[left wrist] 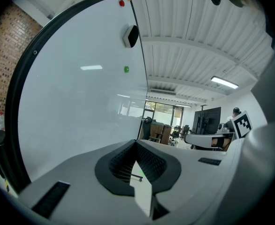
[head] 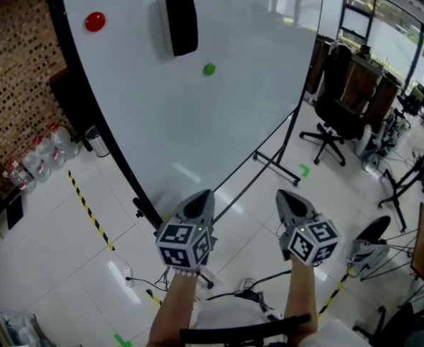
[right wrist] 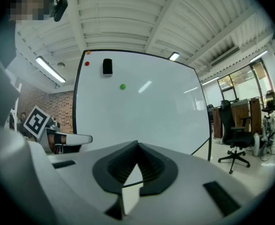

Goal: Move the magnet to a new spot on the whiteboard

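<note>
Whiteboard (head: 219,136) bears red magnet (head: 95,21), green magnet (head: 209,69), one eraser (head: 181,24); left gripper (head: 198,203), right gripper (head: 292,202) closed.

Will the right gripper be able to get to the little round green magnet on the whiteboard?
Probably yes. Nothing stands between the right gripper and the small round green magnet on the whiteboard, though the gripper is held back from the board, with its jaws shut.

whiteboard (head: 234,121) white, black frame; red magnet (head: 95,22), green magnet (head: 209,69), black eraser (head: 181,24); maybe an orange dot (right wrist: 88,53); brick wall (head: 17,85) red-brown; floor tape (head: 89,212) yellow-black striped; left gripper (head: 202,199), right gripper (head: 287,198) grey, black-white marker squares
</note>
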Demonstrator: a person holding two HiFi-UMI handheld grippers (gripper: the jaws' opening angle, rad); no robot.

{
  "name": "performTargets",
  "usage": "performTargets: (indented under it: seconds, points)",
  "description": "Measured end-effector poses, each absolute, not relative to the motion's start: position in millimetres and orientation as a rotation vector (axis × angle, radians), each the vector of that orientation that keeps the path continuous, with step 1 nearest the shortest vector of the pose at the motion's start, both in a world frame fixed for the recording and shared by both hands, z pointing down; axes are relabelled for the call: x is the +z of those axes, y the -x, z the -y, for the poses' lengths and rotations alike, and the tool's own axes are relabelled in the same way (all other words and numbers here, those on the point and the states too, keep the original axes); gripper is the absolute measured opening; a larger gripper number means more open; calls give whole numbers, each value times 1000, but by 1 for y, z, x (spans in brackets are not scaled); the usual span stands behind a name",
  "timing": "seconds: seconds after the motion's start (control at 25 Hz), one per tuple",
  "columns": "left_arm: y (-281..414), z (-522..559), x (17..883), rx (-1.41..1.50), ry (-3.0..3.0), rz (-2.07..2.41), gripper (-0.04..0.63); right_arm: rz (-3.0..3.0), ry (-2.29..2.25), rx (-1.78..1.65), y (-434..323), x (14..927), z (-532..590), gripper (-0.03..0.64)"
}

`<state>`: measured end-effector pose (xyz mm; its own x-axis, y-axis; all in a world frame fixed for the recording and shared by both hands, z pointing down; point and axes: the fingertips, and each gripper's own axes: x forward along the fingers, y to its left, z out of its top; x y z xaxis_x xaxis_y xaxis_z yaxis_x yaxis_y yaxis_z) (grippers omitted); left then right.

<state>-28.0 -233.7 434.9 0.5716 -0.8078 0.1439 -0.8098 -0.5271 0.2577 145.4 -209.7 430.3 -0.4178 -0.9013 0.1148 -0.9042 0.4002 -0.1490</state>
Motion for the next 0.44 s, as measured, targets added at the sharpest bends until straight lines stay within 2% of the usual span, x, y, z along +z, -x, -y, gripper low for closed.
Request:
performTargets:
  seconds: [0.44]
  points:
    - [25,233,434,15,-2510,1330,-6,2610,-1701,309,-153,431,208,2]
